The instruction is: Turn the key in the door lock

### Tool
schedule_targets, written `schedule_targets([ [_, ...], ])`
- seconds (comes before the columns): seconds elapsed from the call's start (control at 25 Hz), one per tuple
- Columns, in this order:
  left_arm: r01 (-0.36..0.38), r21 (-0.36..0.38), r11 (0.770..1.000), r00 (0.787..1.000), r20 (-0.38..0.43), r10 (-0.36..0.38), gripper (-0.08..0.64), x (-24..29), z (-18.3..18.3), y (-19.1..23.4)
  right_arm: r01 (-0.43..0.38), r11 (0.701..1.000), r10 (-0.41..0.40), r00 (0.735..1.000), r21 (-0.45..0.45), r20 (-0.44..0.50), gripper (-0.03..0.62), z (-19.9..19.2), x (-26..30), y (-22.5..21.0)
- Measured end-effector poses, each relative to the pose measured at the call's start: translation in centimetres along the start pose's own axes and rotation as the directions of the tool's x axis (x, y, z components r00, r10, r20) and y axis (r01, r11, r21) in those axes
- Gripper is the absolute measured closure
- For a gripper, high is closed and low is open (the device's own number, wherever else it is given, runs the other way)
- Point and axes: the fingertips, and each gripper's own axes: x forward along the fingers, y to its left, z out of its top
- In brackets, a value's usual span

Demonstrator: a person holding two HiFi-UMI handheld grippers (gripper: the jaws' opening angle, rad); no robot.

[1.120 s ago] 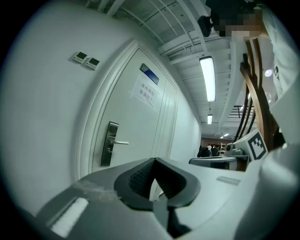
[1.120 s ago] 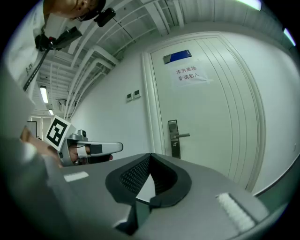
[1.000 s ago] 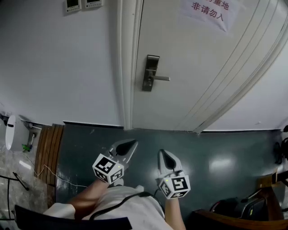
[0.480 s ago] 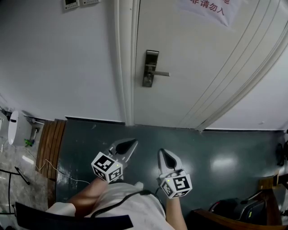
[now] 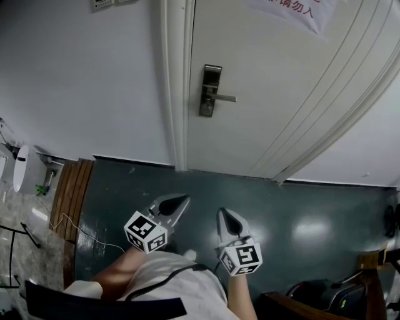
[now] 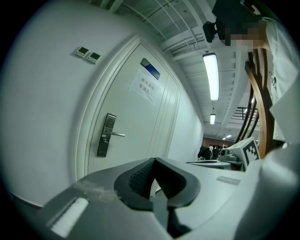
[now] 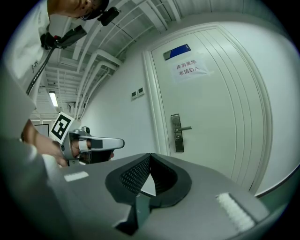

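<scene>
Near: left gripper (image 5: 181, 200) and right gripper (image 5: 226, 215) are held low, close to the person's body, side by side over the dark green floor (image 5: 300, 206). Each gripper view shows its own jaws closed tip to tip, with nothing between them. No key in either.

Change over the last second: almost none. Both grippers sit at much the same spot in the head view as before. Only the view itself has shifted a little, so the paper sign (image 5: 294, 9) now runs further off the top edge.

Mid: open floor lies between the grippers and the threshold.

Far: white door (image 5: 269, 94), closed in its frame (image 5: 178, 81). The metal lock plate (image 5: 209, 90) is on the door's left edge, with the lever handle (image 5: 226, 97) pointing right. The lock is well apart from both grippers. Key: too small to tell whether one sits in the plate.

Judgement: the approach is not under way and the turn has not started. Next move needs one gripper raised, carried to the plate and opened.
</scene>
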Motion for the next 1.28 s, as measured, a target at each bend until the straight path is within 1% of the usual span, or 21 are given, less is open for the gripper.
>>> schedule_targets([
  [0.28,-0.046,0.001,0.999,0.999,0.02,0.046,0.555,0.2,0.2,0.2,-0.002,1.0,0.002,1.0,0.028,-0.009,0.584,-0.7,-0.9,-1.3],
  [0.48,-0.042,-0.006,0.999,0.999,0.015,0.042,0.555,0.6,0.1,0.8,0.008,1.0,-0.008,1.0,0.023,-0.02,0.584,-0.9,-0.4,-2.1],
  [0.72,-0.044,-0.022,0.999,0.998,0.039,0.044,0.554,2.1,0.9,2.9,0.029,0.999,-0.029,0.999,0.014,-0.035,0.584,-0.8,0.9,-3.5],
  [0.96,-0.016,-0.027,0.999,0.999,0.03,0.017,0.554,4.6,1.6,5.7,0.055,0.998,-0.055,0.997,0.014,-0.046,0.584,-0.3,4.1,-5.4],
  [1.28,0.021,0.0,1.0,0.999,0.045,-0.021,0.554,8.4,5.3,11.4,0.067,0.998,-0.067,0.997,-0.01,-0.043,0.584,2.9,10.8,-6.6],
])
